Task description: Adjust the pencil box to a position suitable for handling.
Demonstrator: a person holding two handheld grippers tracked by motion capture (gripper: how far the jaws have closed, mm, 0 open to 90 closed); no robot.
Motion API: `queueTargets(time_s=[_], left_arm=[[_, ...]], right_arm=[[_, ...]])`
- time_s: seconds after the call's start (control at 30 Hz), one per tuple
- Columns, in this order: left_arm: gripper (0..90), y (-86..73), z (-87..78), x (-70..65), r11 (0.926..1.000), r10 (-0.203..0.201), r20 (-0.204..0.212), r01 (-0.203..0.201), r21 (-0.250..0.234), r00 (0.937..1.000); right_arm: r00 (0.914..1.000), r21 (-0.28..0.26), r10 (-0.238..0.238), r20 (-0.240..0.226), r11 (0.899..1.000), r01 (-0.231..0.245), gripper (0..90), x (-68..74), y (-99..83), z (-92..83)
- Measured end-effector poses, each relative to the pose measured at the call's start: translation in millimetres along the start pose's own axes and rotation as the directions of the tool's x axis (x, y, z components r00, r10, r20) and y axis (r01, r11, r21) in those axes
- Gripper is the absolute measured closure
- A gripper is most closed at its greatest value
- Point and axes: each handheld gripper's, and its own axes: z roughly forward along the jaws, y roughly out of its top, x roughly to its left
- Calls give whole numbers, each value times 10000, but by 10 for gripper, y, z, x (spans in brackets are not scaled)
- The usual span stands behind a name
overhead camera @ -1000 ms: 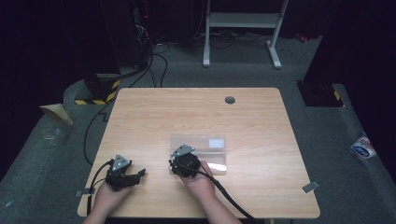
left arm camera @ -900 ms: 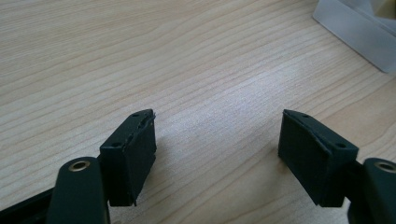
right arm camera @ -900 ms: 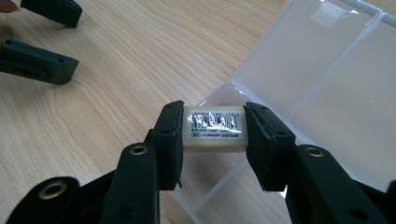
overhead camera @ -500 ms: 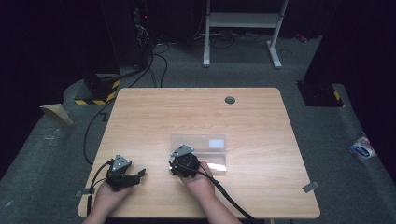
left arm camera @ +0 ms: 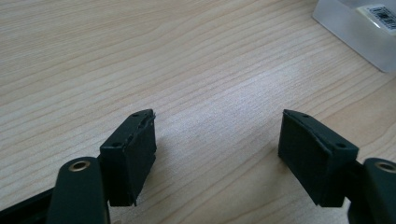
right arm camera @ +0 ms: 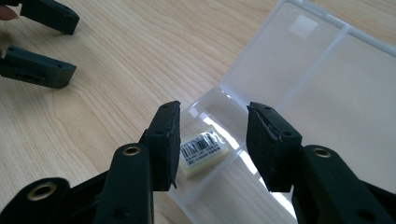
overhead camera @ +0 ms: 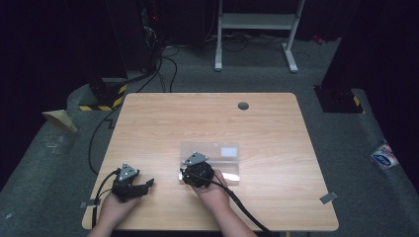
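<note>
Wooden table [overhead camera: 207,123]; open clear box [right arm camera: 299,93] holds eraser [right arm camera: 203,148]; right gripper [right arm camera: 212,140] jaws just parted, empty; left gripper [left arm camera: 217,149] wide

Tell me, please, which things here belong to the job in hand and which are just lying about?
In the job:
- clear plastic box, lid open
- small barcoded block in its compartment
- right gripper, jaws apart above the block
- left gripper, open over bare table

Lying about:
- packet on the floor
- tape scrap at the table's edge

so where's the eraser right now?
The eraser lies in a corner compartment of the open clear box, barcode up; in the right gripper view it sits below and between the right gripper fingers, untouched.
</note>
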Motion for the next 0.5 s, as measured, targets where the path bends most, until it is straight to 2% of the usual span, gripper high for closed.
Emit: queueTargets(time_s=[0.23,0.43,0.5], left_arm=[[277,0,0,0,10000,3,-1,-3,-1,10000],[277,0,0,-1,10000,4,-11,-4,1,10000],[277,-1,-1,-3,10000,-1,-24,1,3,10000]], right_arm=[[9997,-107,185,170,9998,-183,526,-93,-58,-98],[9977,-258,506,456,9984,-494,514,-213,-161,-241],[9960,-364,625,645,9975,-602,509,-298,-228,-335]])
